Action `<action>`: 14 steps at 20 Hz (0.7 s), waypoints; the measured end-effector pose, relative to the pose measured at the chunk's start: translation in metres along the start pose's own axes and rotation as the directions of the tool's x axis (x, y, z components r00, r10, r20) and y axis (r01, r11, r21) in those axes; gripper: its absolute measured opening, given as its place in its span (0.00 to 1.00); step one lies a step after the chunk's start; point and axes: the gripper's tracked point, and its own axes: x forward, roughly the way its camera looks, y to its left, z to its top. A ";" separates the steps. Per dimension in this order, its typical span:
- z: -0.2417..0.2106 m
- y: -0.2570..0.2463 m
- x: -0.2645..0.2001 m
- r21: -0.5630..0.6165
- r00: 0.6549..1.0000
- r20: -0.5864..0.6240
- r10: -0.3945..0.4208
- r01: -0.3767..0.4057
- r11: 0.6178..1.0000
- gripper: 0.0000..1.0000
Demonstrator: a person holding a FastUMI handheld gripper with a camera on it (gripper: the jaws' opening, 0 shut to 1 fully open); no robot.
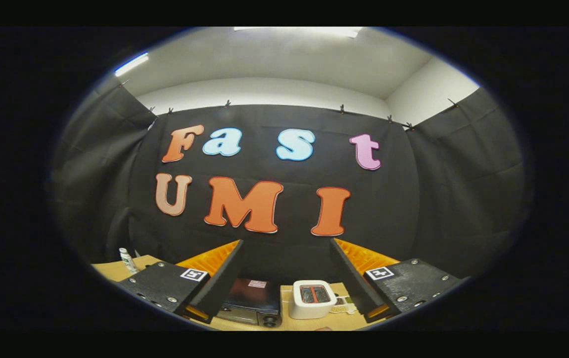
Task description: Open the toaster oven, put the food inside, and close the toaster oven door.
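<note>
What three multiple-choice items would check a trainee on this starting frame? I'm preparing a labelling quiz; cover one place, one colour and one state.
1. Where does the white toaster stand?
A. On the tabletop beside the dark toaster oven, seen between the fingers
B. On top of the toaster oven
C. On the floor

2. What colour is the tabletop?
A. Blue
B. Light wood
C. Red

3. How do the gripper fingers stand?
A. Shut on the toaster
B. Shut on the small bottle
C. Spread apart, holding nothing

Answers:
1 A: the toaster sits on the wood next to the oven, beyond the fingers.
2 B: pale wood shows around the appliances and by the small bottle.
3 C: a wide gap lies between the fingers, and both appliances show through it, untouched.
</note>
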 end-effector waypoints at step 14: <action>-0.148 0.128 0.009 0.115 0.924 -0.306 0.230 -0.204 0.972 1.00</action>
